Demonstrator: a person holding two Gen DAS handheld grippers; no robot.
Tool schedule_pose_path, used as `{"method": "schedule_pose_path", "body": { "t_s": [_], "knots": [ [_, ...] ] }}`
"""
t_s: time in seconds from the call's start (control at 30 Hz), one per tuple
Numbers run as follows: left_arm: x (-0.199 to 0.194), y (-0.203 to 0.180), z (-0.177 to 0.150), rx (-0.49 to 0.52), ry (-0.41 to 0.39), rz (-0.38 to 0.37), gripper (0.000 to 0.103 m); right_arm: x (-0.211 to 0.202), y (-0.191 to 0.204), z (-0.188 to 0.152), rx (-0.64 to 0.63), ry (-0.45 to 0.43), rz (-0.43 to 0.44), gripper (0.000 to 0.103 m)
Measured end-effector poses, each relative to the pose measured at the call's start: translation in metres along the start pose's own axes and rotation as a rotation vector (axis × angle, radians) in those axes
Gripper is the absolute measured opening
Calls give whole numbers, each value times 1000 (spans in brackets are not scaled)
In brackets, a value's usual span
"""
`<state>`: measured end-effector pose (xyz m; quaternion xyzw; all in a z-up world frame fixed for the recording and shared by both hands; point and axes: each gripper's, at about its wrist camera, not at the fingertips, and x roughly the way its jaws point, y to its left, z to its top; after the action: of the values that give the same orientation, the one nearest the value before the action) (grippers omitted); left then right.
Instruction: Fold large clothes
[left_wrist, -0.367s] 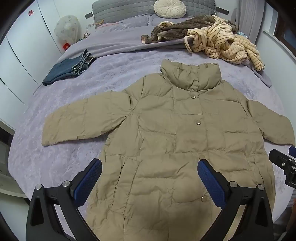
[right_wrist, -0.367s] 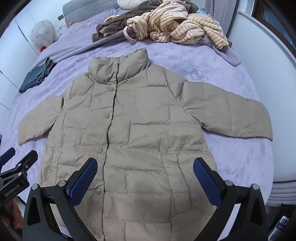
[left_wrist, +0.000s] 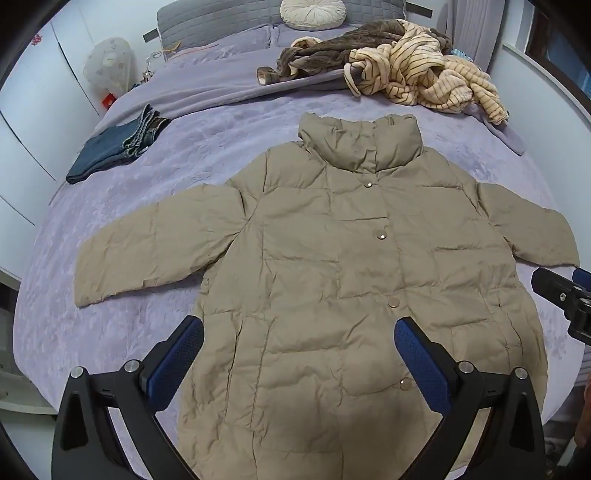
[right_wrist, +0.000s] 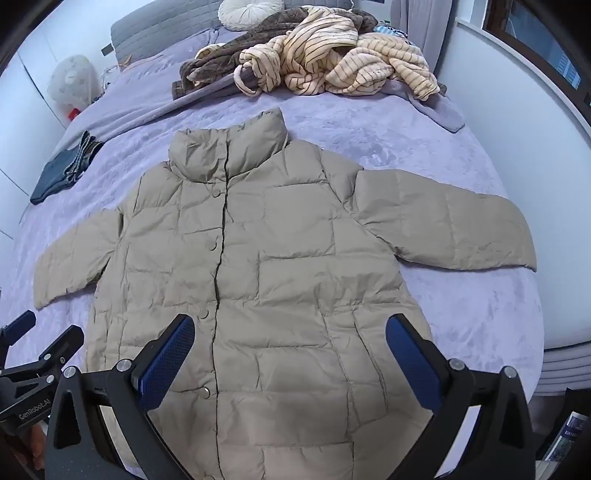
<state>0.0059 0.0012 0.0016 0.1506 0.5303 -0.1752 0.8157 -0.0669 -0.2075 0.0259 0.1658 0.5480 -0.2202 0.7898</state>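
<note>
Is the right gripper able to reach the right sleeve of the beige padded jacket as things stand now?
Probably yes. The right gripper is open above the beige padded jacket, and its right sleeve lies flat on the purple bedspread with nothing on it.

The bed (left_wrist: 155, 206), covered in a lilac spread, carries a khaki padded jacket (left_wrist: 332, 280) laid flat front-up with sleeves out, folded jeans (left_wrist: 110, 151) near its left edge, and a heap of striped and brown clothes (left_wrist: 399, 66) by the headboard.
</note>
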Motion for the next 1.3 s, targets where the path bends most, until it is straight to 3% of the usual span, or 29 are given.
{"method": "schedule_pose_path", "body": {
  "t_s": [0.57,1.3],
  "knots": [
    [-7,16,-4,-60,-7,0,103,-6,13,3,-20,4,-19,103],
    [-13,19,-5,-60,-8,20,103,-11,21,2,-34,6,-31,103]
  ]
}}
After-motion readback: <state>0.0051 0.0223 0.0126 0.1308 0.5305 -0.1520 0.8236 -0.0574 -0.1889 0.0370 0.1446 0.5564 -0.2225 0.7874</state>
